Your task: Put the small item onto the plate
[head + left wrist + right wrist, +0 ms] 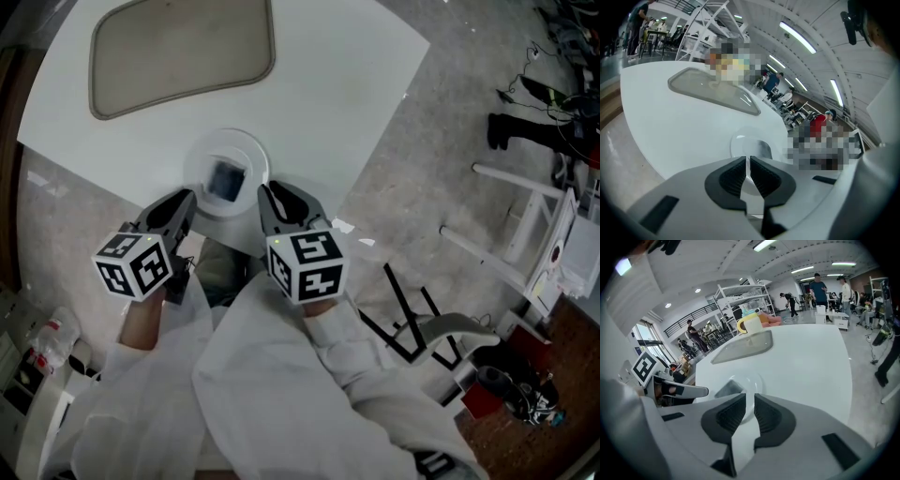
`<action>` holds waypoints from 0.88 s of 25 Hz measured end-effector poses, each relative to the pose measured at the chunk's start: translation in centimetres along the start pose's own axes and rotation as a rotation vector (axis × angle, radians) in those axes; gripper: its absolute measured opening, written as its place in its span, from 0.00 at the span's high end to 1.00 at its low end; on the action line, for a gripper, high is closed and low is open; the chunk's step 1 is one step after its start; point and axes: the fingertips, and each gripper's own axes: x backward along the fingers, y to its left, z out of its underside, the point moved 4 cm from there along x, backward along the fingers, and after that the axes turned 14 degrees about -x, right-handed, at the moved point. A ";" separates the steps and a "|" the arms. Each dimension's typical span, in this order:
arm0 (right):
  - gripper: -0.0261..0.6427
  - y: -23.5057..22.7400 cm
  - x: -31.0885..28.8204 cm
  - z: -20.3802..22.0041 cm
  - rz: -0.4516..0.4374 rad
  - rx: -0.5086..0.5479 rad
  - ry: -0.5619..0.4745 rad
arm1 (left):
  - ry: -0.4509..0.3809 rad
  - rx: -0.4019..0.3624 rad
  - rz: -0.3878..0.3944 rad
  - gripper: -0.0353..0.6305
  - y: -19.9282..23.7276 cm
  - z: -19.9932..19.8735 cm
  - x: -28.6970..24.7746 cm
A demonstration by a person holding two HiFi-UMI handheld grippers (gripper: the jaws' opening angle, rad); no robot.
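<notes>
1. Both grippers tilt steeply down over the near edge of the white worktop (328,84). The left gripper (187,199) is just left of the plate (246,141) and the right gripper (269,195) just right of it, with white sleeves behind them.
2. The left fingers (731,178) are pressed together on nothing. The right fingers (729,416) stand slightly apart, with nothing between them.
3. Each marker cube (136,265) shows black-and-white square patterns.
4. The small item (225,180), dark and squarish, lies flat in the middle of the plate. I cannot tell its long axis.
</notes>
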 end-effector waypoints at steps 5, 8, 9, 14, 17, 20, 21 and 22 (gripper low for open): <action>0.85 0.0 -0.6 0.4 0.000 -0.009 0.028 | -0.002 0.036 -0.037 0.93 0.8 0.3 0.1; 0.83 -0.3 -0.6 0.6 0.005 -0.007 0.036 | 0.013 0.039 -0.049 0.93 0.8 0.5 -0.1; 0.82 -0.4 -0.6 0.6 0.007 -0.006 0.039 | 0.020 0.040 -0.052 0.93 0.8 0.6 -0.2; 0.81 -0.5 -0.7 0.6 0.013 -0.013 0.047 | 0.033 0.053 -0.059 0.92 1.1 0.6 -0.1; 0.81 -0.7 -0.8 0.7 0.014 -0.014 0.052 | 0.042 0.062 -0.055 0.85 1.1 0.7 -0.3; 0.81 -0.6 -0.9 0.8 0.013 -0.016 0.058 | 0.049 0.073 -0.054 0.83 1.1 0.8 -0.5; 0.81 -0.6 -1.0 0.8 0.012 -0.015 0.060 | 0.052 0.077 -0.052 0.83 1.1 0.9 -0.5; 0.81 -0.6 -1.0 0.9 0.011 -0.014 0.063 | 0.055 0.079 -0.050 0.82 1.1 1.0 -0.6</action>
